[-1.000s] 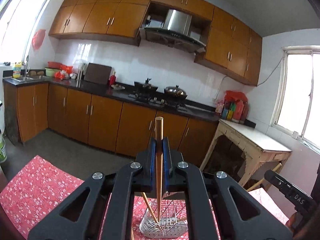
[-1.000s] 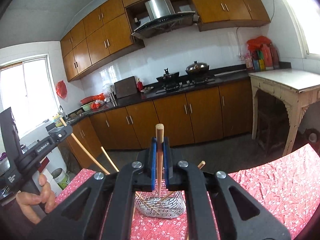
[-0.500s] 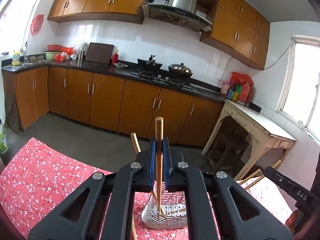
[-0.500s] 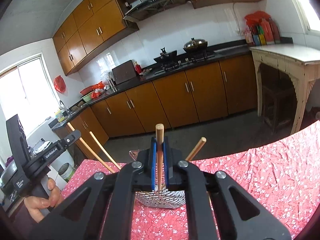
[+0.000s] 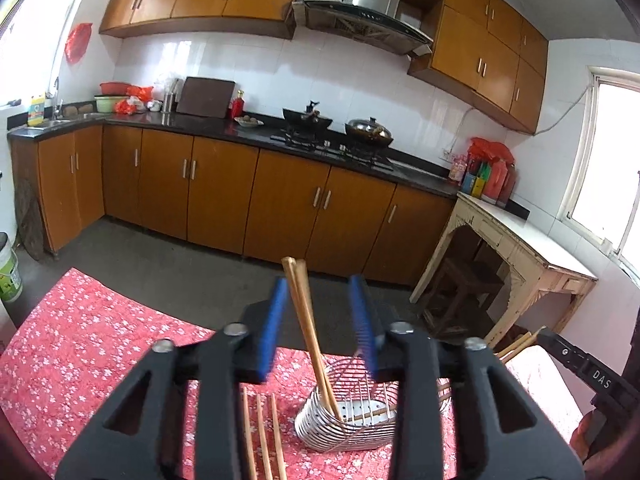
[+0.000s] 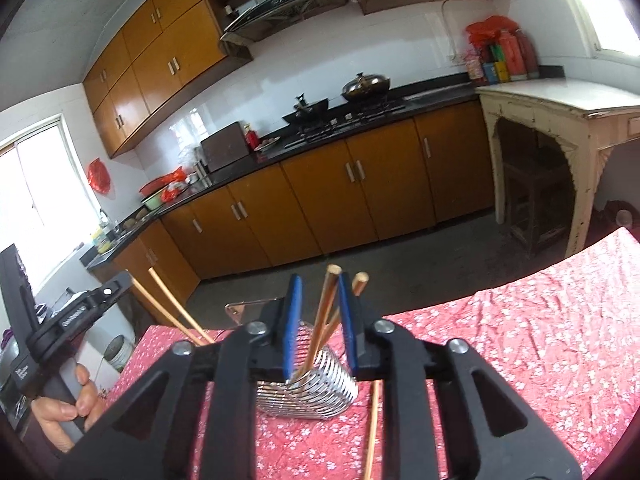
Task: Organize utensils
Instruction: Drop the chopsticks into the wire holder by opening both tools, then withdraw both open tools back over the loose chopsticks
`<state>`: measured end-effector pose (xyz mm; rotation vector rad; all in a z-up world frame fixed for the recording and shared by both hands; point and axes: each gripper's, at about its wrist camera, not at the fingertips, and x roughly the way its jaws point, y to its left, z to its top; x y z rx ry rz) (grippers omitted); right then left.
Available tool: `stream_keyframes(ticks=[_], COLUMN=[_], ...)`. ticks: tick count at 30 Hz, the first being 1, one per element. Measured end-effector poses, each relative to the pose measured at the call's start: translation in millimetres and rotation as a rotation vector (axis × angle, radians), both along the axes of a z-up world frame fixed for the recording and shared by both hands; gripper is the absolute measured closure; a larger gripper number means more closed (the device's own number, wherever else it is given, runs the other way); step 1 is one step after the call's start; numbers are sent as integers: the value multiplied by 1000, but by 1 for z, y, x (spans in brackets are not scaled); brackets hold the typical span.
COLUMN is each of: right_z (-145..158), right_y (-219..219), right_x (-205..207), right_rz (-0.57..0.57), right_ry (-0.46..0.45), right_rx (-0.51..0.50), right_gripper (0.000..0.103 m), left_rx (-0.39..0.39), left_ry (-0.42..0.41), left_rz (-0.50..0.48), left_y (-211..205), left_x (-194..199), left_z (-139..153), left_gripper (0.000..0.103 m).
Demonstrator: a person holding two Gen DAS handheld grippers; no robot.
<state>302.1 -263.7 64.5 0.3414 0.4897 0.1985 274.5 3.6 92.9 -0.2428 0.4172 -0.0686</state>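
In the left wrist view, the left gripper (image 5: 322, 320) has just been opening: its blue pads (image 5: 272, 330) stand apart with clear air on both sides of 2 chopsticks (image 5: 308, 328) that rise between them. Neither pad presses on the sticks. The sticks lean to the left, their lower ends down inside the wire holder (image 5: 348, 420), which stands on the red flowered tablecloth (image 5: 80, 344). Another stick lies low across the holder's perforated floor. 3 loose chopsticks (image 5: 262, 432) lie flat on the cloth just left of the holder, side by side. At the right edge the other gripper's black body shows, with stick ends near it.

In the right wrist view, the right gripper (image 6: 320, 320) has also just been opening, though to a narrower gap. 1 chopstick (image 6: 322, 316) stands between the blue pads (image 6: 291, 324), tilted right, its top close to the right-hand pad; whether it touches that pad I cannot tell. A 2nd stick (image 6: 358, 282) shows behind the right pad. Both drop into the wire holder (image 6: 320, 388) on the tablecloth (image 6: 520, 340). 1 loose chopstick (image 6: 373, 432) lies on the cloth just right of the holder. On the left, a hand (image 6: 64, 408) grips the left gripper's handle, and 2 sticks (image 6: 172, 308) slant from there toward the holder.
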Motion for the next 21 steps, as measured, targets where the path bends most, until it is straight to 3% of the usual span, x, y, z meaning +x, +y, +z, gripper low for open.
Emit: stream_keyframes(ticks=[11,21], right_z=[12,-20], right_y=[-17,-29], right_x=[-32,-64], right_rz=[-58,-74], right_ry=[-39,26], right_rx=[-27,-45], right_gripper=[78,78], left_rx=[-12,14], left_ry=[-29,13], left_rz=[31,50], left_y=[14,35], left_x=[-23,-55], left_z=[13,-8], left_gripper=[66,66])
